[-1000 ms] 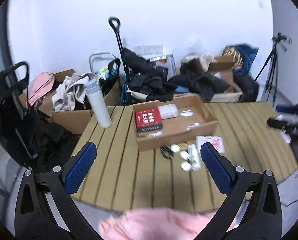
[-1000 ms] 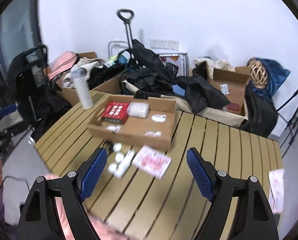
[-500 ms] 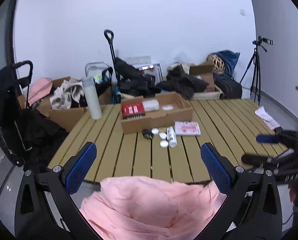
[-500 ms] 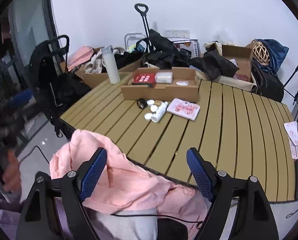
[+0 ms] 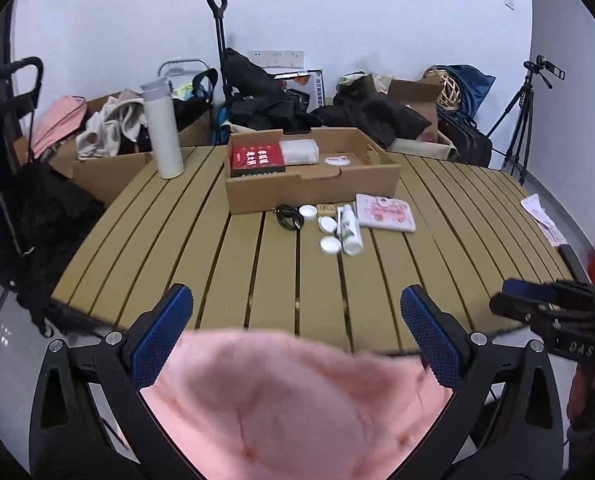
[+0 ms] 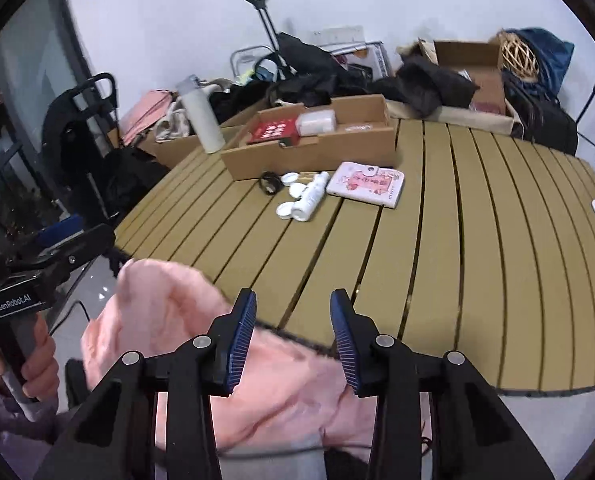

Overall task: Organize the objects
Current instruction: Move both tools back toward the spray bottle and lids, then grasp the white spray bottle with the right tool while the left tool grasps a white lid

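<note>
Bottle [image 5: 349,228], white plastic w/ printed label, lying on its side on slatted table [image 5: 217,260], just in front of cardboard tray [image 5: 309,196], cap end toward near edge. Prob. light, stiff, smooth, so likely to roll or squirt out if pinched off-centre; best taken across mid-body, pads square to long axis. Three white round lids [image 5: 330,245] beside it, touching or nearly so: flat, low, light, hard to get under; edge pinch or slide to tray wall prob. needed. Pink printed case [image 5: 385,218] just right of bottle, flat, looks soft-covered; grab at a short edge, may flop. Black looped item [image 5: 287,216] at left of the group, too small to ID; small tan block [image 5: 326,210] behind lids, same. Already in tray: red box [image 5: 257,158], pale clear-lidded box [image 5: 299,151], one small round thing. Nothing here looks fragile or heavy. Left gripper [image 5: 295,294] w/ jaws spread wide, empty, low over pink garment [image 5: 289,400] at near table edge, well short of the items. Right gripper [image 6: 293,298] w/ jaws closing, gap about half, nothing seen pinched; garment shows below the gap, can't tell if pads touch it. Both well apart from bottle, so a reach fwd across table req'd before any pick.
</note>
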